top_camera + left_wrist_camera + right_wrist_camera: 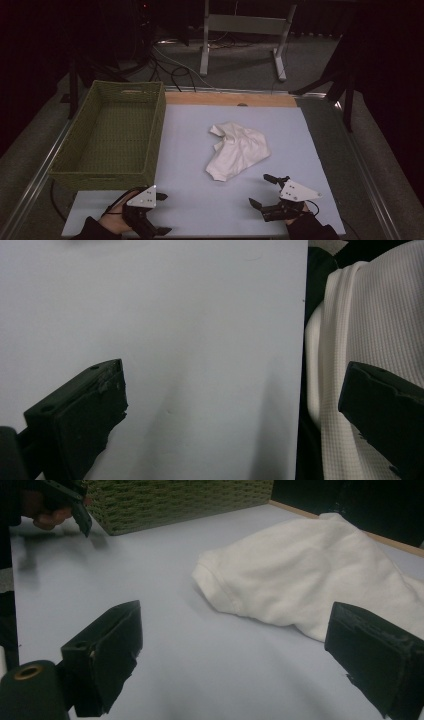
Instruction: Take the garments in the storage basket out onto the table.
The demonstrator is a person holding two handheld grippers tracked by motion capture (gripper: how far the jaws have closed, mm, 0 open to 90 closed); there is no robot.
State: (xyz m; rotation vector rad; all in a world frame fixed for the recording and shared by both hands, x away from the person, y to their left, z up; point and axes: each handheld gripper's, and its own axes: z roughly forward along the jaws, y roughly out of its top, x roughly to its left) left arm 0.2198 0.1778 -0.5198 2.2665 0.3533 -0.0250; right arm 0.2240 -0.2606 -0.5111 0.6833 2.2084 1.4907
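- Right tool [264, 190]: jaws spread wide, nothing between them, low over the worktop [200, 200] just short of the white cloth [237, 150].
- Left tool [162, 213]: jaws also spread, empty, at the near edge by the basket [120, 135].
- Cloth sits crumpled mid-worktop, apart from the basket, which looks empty.
- Likely step: grab the cloth. Approach low, take the near hem [220, 592], bite a thick fold, not a single layer.
- Bring left in on the far side for a two-point lift so it doesn't drag.
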